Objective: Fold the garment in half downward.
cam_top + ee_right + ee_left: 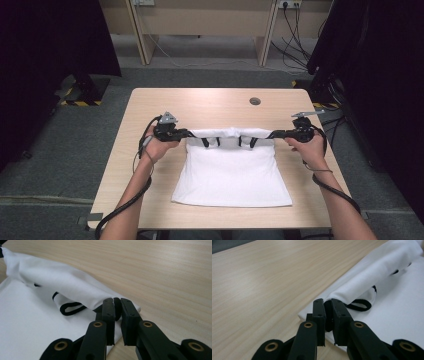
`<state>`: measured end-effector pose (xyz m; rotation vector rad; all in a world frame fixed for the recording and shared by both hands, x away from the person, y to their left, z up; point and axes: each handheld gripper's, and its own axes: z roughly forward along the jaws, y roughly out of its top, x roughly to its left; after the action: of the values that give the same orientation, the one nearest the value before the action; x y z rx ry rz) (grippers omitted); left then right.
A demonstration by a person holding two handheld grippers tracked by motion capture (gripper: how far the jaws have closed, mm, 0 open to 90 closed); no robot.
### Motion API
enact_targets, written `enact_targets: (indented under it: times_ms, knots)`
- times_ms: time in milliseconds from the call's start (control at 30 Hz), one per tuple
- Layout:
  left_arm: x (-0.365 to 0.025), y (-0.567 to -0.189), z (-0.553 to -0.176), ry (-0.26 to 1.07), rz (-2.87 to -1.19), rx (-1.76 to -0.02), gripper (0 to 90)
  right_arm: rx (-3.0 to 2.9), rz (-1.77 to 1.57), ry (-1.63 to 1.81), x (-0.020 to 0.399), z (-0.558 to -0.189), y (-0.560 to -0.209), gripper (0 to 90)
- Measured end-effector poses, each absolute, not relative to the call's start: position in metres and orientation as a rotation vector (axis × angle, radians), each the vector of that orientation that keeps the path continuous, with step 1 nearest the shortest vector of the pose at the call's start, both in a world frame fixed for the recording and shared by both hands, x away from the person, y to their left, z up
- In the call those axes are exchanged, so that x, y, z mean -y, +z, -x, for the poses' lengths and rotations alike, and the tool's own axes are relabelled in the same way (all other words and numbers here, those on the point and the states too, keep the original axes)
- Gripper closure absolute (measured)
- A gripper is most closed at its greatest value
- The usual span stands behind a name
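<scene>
I have the white garment [232,172] lying flat on the wooden table [210,102], its near hem toward my side and its far edge folded over into a raised roll, black-trimmed straps [205,141] showing along that roll. My left gripper [186,133] sits at the garment's far left corner, jaws clenched on the white cloth; in the left gripper view [327,315] the fabric is pinched between the two black pads, a black strap loop [359,305] just beside them. My right gripper [274,134] is at the garment's far right corner, clamped on the fabric the same way, the fold caught between its pads in the right gripper view [117,312].
</scene>
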<state>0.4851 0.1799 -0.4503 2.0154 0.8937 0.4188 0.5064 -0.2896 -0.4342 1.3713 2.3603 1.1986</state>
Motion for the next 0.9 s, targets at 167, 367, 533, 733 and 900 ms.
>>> enact_targets:
  times_ms: [167, 367, 533, 733, 900]
  knots:
    - [-0.177, -0.454, -0.477, 0.436, -2.039, -0.865, 81.7, -2.389, -1.314, 1.159, 0.287, -0.495, -0.437, 83.1]
    - [-0.176, -0.451, -0.466, 0.465, -2.054, -0.832, 81.7, -2.403, -1.253, 1.157, 0.285, -0.482, -0.435, 83.2]
    - [-0.175, -0.448, -0.457, 0.478, -2.057, -0.805, 81.7, -2.413, -1.217, 1.156, 0.285, -0.472, -0.430, 83.2]
    - [-0.176, -0.442, -0.446, 0.496, -2.055, -0.775, 81.7, -2.423, -1.179, 1.147, 0.285, -0.463, -0.426, 83.2]
    - [-0.176, -0.442, -0.437, 0.512, -2.056, -0.765, 81.7, -2.444, -1.142, 1.099, 0.284, -0.455, -0.427, 83.2]
